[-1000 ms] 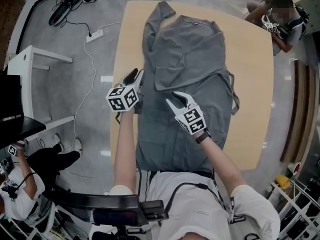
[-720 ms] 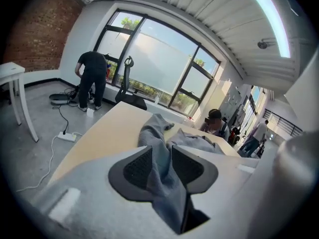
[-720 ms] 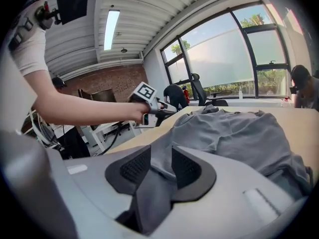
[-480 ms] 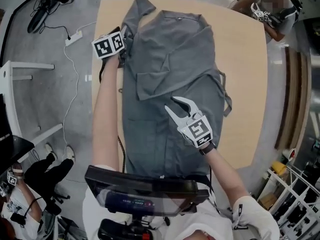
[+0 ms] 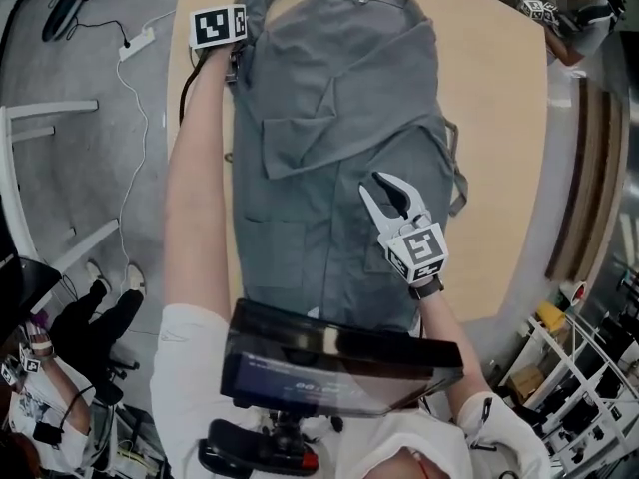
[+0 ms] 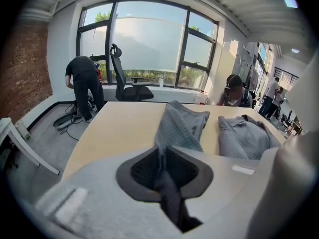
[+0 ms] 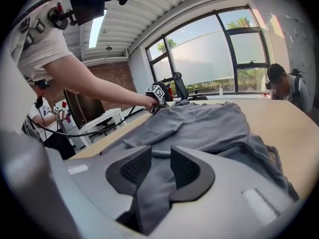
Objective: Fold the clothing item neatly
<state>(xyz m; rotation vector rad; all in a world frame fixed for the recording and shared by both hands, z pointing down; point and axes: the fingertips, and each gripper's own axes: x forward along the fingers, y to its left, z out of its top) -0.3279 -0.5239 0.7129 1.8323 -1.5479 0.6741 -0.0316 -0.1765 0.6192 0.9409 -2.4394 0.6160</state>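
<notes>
A grey garment (image 5: 339, 98) lies spread lengthwise on the light wooden table (image 5: 499, 168), with a flap folded across its upper middle. My left gripper (image 5: 236, 56) reaches to the far left corner, at the sleeve. In the left gripper view its jaws (image 6: 160, 156) are closing and the pads pinch a strip of the grey sleeve (image 6: 182, 126). My right gripper (image 5: 391, 190) rests on the garment's middle right. In the right gripper view a fold of the grey cloth (image 7: 199, 123) fills the gap between its pads (image 7: 134, 168).
A person (image 5: 559, 8) sits at the table's far right corner. A white power strip and cable (image 5: 135, 40) lie on the floor to the left, beside a white desk (image 5: 40, 118). An office chair (image 6: 127, 83) and a bending person (image 6: 84, 81) stand beyond the far edge.
My left gripper has travelled from the garment's left edge near me out to the far sleeve and has narrowed onto the cloth. The right gripper has stayed on the garment's middle.
</notes>
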